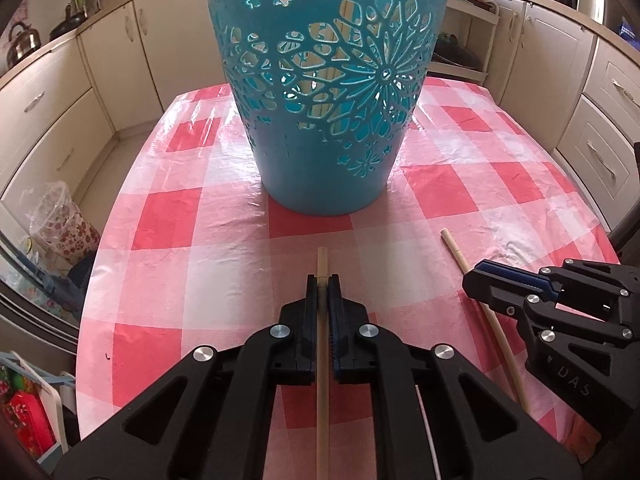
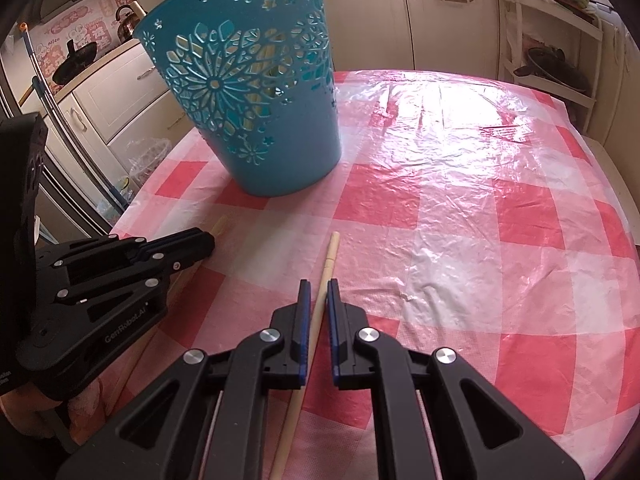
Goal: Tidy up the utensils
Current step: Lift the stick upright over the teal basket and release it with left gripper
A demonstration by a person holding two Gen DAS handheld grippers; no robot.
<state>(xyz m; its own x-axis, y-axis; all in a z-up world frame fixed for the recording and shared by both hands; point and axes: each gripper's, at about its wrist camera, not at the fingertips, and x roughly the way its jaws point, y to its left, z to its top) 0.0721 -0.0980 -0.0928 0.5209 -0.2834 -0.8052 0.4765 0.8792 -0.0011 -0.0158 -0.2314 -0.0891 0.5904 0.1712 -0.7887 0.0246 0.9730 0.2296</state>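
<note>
A teal plastic basket [image 1: 320,160] with flower cut-outs stands on the pink checked tablecloth [image 1: 192,280], straight ahead of both grippers. Pale sticks show through its holes. My left gripper [image 1: 323,280] is shut on a wooden chopstick [image 1: 322,260], whose tip pokes out past the fingers toward the basket. To its right, my right gripper [image 1: 474,276] is closed around a second chopstick [image 1: 454,248]. In the right wrist view that chopstick [image 2: 331,252] runs slantwise between the fingers of the right gripper [image 2: 318,284], against the left pad. The basket [image 2: 256,120] stands ahead to the left, and the left gripper [image 2: 210,240] is at the left.
Cream kitchen cabinets [image 1: 60,92] ring the table. A kettle [image 1: 22,42] sits on the left counter. A plastic bag [image 1: 60,220] stands on the floor by the table's left edge. A wire rack with a dark pan [image 2: 552,68] stands at the back right.
</note>
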